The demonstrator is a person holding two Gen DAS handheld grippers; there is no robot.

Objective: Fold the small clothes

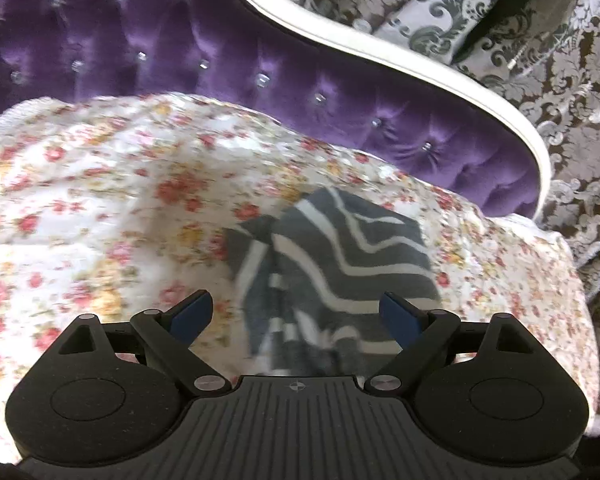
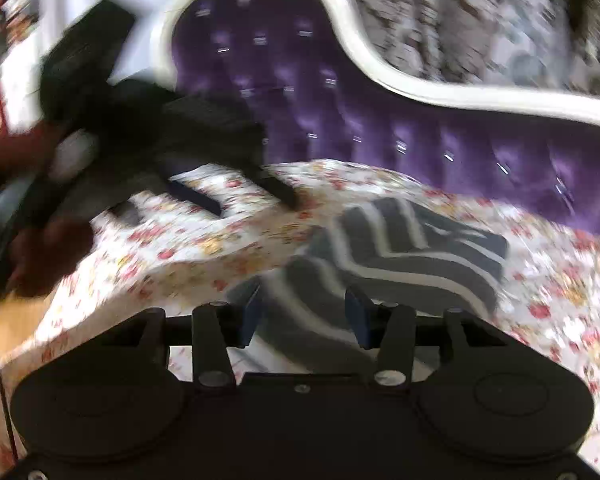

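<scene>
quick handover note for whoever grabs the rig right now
Left gripper: jaws wide open, empty, over the grey-and-white striped fabric garment.
Right gripper: jaws partly open, nothing pinched, garment just beyond them.
The garment lies bunched, partly folded, on the floral quilted cover before the purple tufted headboard.
Left: regrasp, finish and flatten the fold.
</scene>
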